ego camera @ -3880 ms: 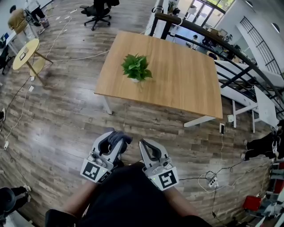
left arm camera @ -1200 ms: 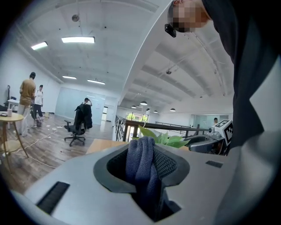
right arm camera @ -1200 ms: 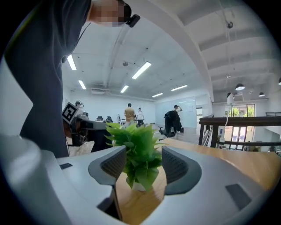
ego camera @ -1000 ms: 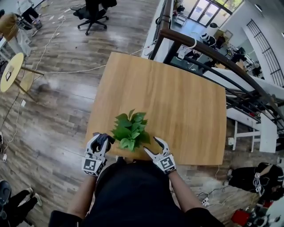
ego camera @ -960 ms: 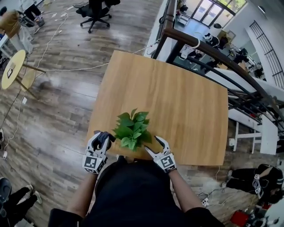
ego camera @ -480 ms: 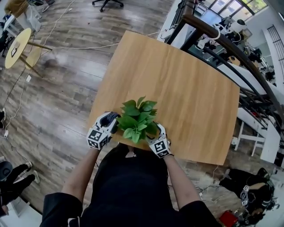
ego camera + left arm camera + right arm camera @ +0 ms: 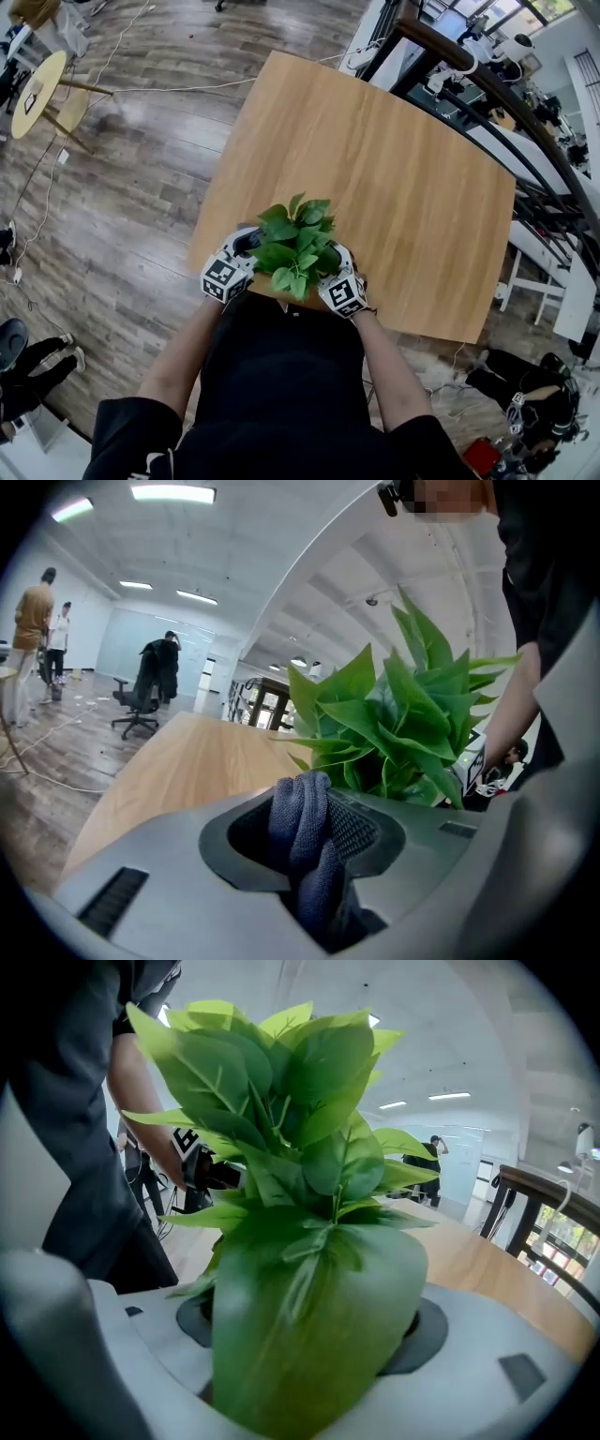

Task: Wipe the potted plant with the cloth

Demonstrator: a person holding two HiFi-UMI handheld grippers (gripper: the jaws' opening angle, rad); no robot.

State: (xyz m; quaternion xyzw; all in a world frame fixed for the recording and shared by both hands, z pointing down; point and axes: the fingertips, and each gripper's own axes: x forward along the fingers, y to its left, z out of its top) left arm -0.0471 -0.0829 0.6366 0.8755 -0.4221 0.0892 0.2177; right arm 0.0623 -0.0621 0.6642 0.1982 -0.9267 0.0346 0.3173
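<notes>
Head view: potted plant at the table's near edge; a shove could tip it off. Left gripper view: my left tongs clamped on the cloth. Right gripper view: my right tongs just opened wide, leaf between; closing could tear it.

You have closed in on the tabletop, and both tools have come down from its near edge to flank the potted plant. The left tool is now at its left and the right tool at its right. The right tool's jaws have just been opening, and a leaf now stands between them.
</notes>
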